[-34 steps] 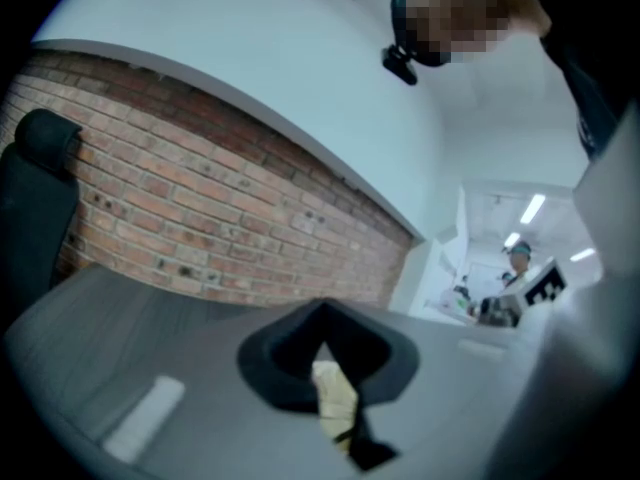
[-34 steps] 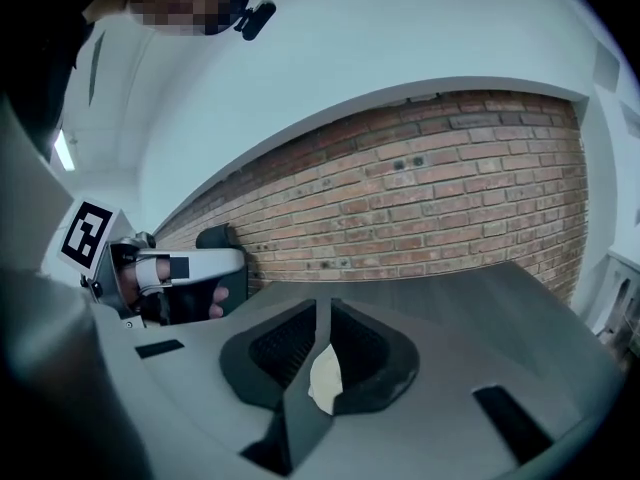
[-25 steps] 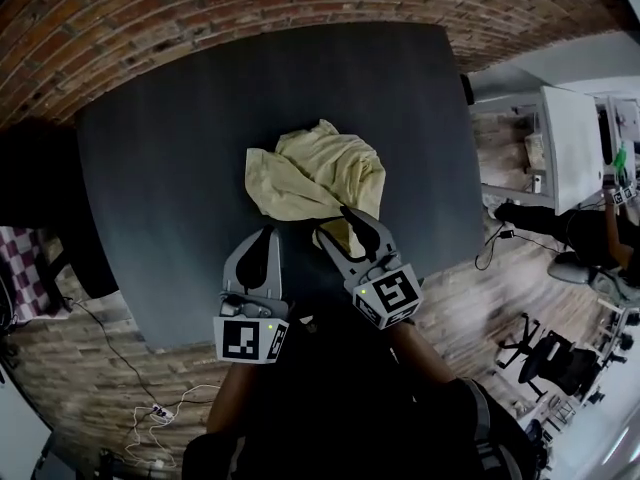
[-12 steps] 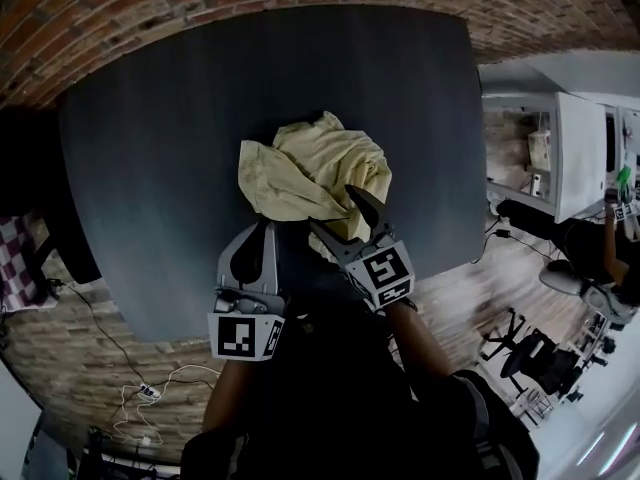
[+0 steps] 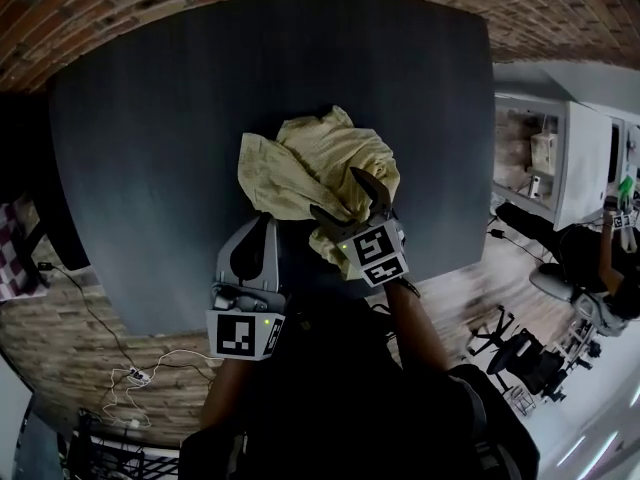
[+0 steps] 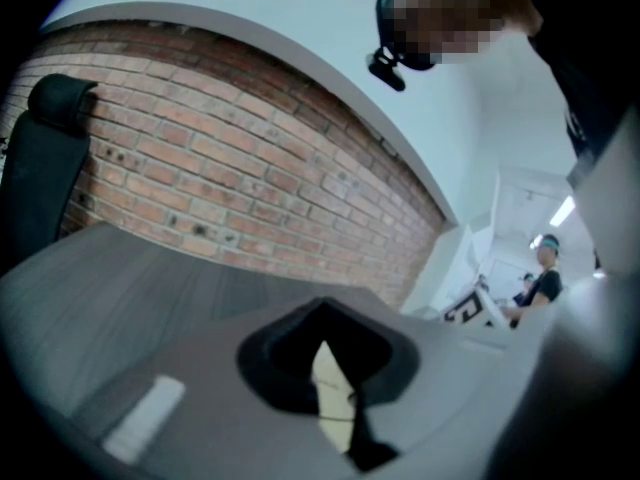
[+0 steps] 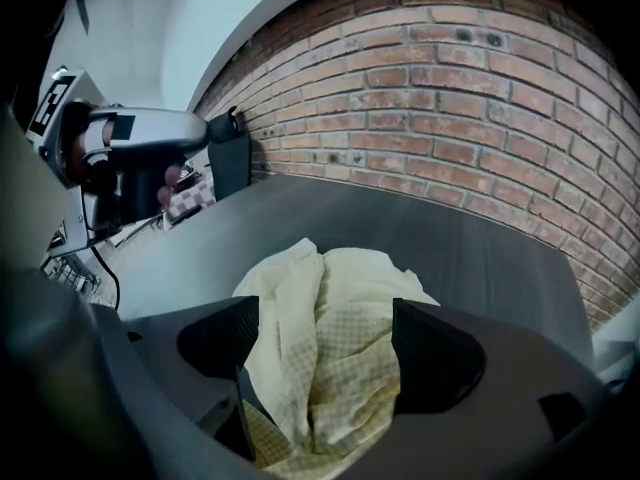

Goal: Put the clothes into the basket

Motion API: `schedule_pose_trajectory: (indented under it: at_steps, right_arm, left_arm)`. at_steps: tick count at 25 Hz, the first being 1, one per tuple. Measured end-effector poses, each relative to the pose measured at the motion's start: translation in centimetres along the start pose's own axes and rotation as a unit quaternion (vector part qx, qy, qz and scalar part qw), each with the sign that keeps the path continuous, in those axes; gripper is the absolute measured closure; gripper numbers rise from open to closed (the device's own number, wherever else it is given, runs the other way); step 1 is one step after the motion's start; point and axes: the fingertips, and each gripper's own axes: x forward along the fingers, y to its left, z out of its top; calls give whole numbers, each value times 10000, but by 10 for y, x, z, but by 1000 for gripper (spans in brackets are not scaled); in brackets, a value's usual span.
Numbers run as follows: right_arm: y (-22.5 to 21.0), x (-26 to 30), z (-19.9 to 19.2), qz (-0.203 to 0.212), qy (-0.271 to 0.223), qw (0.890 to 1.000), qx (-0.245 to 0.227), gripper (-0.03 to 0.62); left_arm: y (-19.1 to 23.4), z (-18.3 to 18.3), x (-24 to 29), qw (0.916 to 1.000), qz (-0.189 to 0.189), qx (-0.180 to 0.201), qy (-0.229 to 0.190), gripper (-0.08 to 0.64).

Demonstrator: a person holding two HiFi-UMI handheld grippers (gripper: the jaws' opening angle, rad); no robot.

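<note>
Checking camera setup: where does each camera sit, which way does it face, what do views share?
Head view: on the person's head, steeply down at the yellow cloth on the table; left hand-held gripper, right hand-held gripper, arms show.
Left gripper view: on that hand-held gripper, across the table toward the brick wall; its jaws together.
Right gripper view: on that hand-held gripper, tilted down at the cloth between its opening jaws.
All share the table.

A pale yellow garment point(image 5: 310, 158) with a faint check weave lies crumpled in a loose heap on the dark bench point(image 5: 150, 168), its near folds bunched between the opening jaws of the right hand-held gripper point(image 5: 337, 192)
</note>
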Motion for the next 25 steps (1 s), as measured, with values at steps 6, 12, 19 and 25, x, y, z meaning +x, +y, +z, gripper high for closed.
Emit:
schedule_pose_trajectory:
  at_steps: [6, 12, 19, 25]
  right_arm:
    - [-11, 24, -22, 31, 559, 9984, -52, 212]
    - [-13, 45, -39, 170, 1077, 9939, -139, 206]
    - [-15, 64, -50, 254, 1339, 9906, -89, 202]
    - [-16, 78, -54, 143, 1592, 9870, -169, 204]
  left_arm:
    - [11, -3, 3, 9999, 105, -66, 22, 555]
    - [14, -3, 7, 9998, 157, -150, 33, 555]
    - [20, -7, 11, 9996, 160, -240, 65, 555]
    - [26, -10, 16, 9993, 178, -292, 120, 555]
